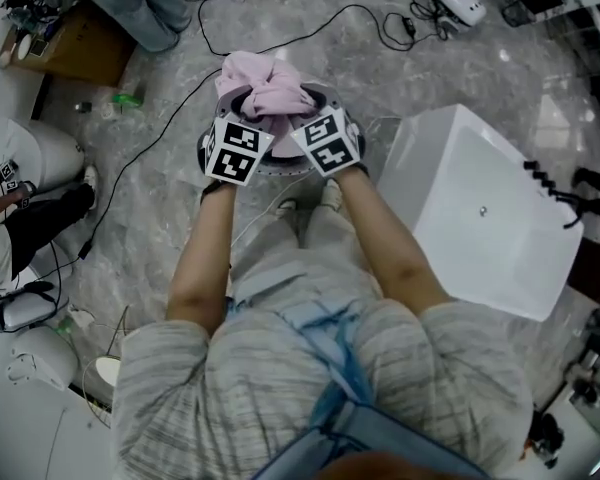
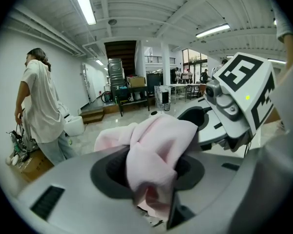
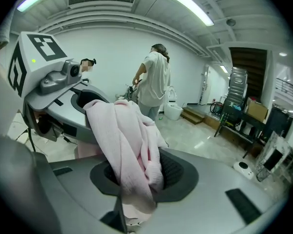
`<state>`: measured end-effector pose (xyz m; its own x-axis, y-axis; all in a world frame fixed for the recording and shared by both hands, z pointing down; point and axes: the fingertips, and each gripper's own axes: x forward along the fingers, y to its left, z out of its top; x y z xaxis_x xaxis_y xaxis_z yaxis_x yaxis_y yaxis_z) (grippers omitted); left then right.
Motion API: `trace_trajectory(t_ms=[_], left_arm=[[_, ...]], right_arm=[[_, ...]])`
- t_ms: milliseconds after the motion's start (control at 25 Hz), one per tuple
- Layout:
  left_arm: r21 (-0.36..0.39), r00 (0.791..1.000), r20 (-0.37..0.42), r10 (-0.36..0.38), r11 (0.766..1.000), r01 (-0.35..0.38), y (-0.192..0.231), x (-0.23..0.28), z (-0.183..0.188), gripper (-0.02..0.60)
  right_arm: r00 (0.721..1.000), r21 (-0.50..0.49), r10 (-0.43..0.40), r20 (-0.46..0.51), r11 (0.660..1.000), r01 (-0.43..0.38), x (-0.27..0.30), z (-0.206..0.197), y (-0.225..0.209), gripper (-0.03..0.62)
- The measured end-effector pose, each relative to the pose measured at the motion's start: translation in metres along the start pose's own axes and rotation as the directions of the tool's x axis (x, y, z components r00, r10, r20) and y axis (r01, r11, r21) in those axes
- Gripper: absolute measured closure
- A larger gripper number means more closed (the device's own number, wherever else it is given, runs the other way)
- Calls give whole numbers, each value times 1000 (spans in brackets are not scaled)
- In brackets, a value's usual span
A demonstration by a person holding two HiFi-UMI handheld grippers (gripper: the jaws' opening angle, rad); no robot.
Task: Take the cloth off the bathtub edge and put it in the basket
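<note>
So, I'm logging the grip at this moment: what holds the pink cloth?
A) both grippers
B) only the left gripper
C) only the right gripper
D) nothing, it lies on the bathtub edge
A: the left gripper and the right gripper each have their jaws closed on the pink cloth, which is bunched between them, away from the white bathtub.

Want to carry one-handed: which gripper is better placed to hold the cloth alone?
Left, narrowly. Both grippers clamp the pink cloth, but its bulk sits on the left gripper's side, and the bathtub flanks the right gripper.
</note>
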<state>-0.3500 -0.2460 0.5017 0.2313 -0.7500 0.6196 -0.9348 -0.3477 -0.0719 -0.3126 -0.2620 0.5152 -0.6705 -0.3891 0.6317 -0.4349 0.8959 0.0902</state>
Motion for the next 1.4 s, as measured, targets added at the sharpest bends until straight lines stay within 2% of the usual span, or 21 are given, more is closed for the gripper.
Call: trace_trajectory(t_ms=[240, 480, 800, 920, 1160, 1400], left_arm=[[9, 996, -86, -15, 1000, 16, 2, 14, -15, 420], [18, 991, -135, -19, 1000, 22, 0, 17, -23, 410], [10, 986, -167, -26, 1000, 28, 6, 20, -30, 400], [-6, 989, -146, -26, 1000, 25, 9, 18, -25, 400], [-21, 998, -60, -9, 1000, 8, 16, 10, -5, 400], [-39, 999, -45, -24, 999, 22, 13, 8, -9, 400]], right_arm=[[995, -11, 44, -85, 999, -46, 16, -16, 1, 470], [988, -23, 78, -135, 996, -82, 22, -30, 5, 467], [975, -59, 115, -188, 990, -128, 24, -33, 5, 408], [981, -49, 120, -150, 990, -129, 26, -28, 9, 408], [991, -41, 79, -108, 996, -84, 16, -9, -1, 408], [992, -2, 68, -105, 998, -69, 9, -15, -2, 408]])
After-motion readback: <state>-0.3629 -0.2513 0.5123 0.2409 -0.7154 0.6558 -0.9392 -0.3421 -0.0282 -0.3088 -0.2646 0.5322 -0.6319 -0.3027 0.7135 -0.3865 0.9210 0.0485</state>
